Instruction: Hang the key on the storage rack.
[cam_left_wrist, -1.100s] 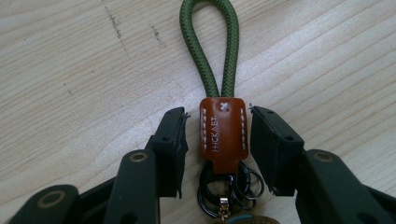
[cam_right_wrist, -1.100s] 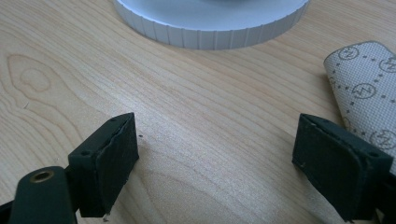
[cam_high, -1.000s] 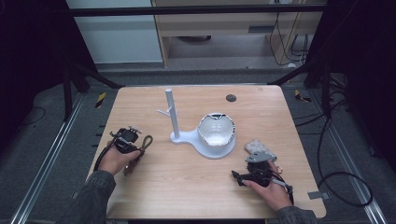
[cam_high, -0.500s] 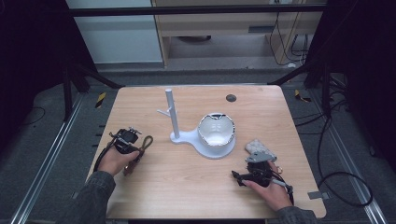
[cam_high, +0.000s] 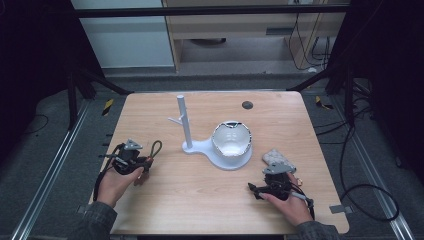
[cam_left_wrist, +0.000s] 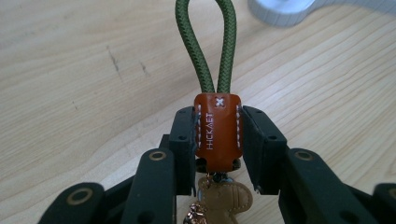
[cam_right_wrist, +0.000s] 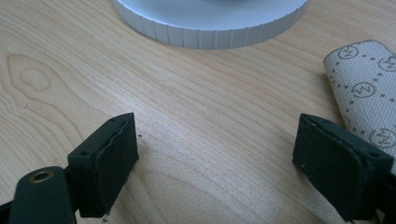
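The left claw (cam_left_wrist: 217, 144) is clenched on the orange leather tab of a keychain (cam_left_wrist: 218, 133), whose green cord loop (cam_left_wrist: 206, 44) points forward over the worktop (cam_high: 200, 195). Small brown charms hang below the tab, between the jaws. In the high view the left claw (cam_high: 131, 159) sits near the worktop's left edge, well apart from the white stand (cam_high: 186, 125) with its upright post and short side peg. The stand's base carries a white bowl-shaped dish (cam_high: 231, 140).

The right claw (cam_right_wrist: 233, 154) is released, its jaws wide apart and empty just above the wood, with a patterned grey cloth pouch (cam_right_wrist: 369, 88) just beside its right jaw.

Judging by this, the pick-up is done: the keychain is secured. What likely remains is carrying it to the stand and slipping the loop over the peg, which has not begun.
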